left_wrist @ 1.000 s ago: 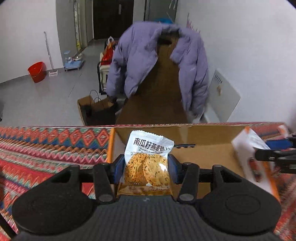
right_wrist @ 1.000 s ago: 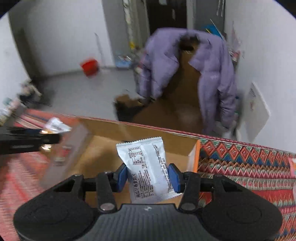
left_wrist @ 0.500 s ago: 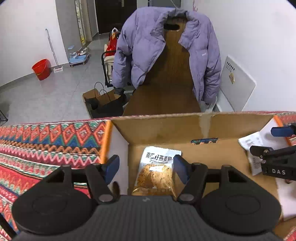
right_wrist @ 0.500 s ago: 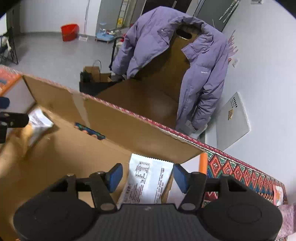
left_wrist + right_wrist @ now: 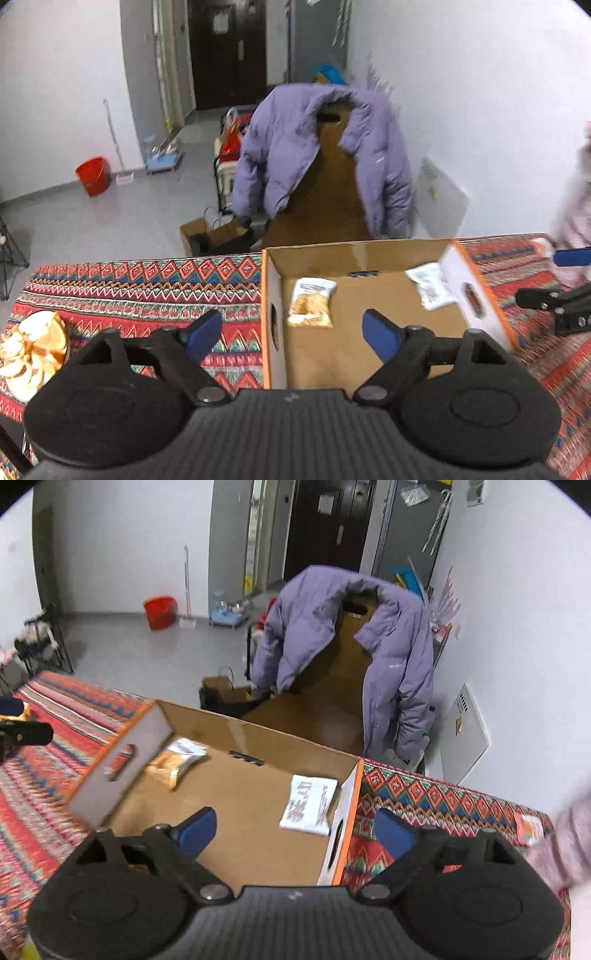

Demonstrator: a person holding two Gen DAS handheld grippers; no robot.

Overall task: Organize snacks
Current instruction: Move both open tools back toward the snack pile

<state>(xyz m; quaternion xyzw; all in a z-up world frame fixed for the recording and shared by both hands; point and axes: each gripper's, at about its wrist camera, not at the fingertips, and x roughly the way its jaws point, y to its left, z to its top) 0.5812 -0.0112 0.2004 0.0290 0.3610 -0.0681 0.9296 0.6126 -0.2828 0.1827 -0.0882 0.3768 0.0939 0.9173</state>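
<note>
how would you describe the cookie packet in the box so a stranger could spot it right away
Find the open cardboard box on the patterned red cloth. Two packets lie flat on its floor, at opposite ends. The cookie packet is at the end toward the gold bow; it shows golden biscuits under a white top strip, while the other packet is plain white with small print.

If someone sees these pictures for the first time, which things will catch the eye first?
The open cardboard box on the bright patterned cloth stands out, with two snack packets lying apart inside: a biscuit packet at its left, a white packet at its right. Behind the table, a purple jacket hangs over brown board.
</note>
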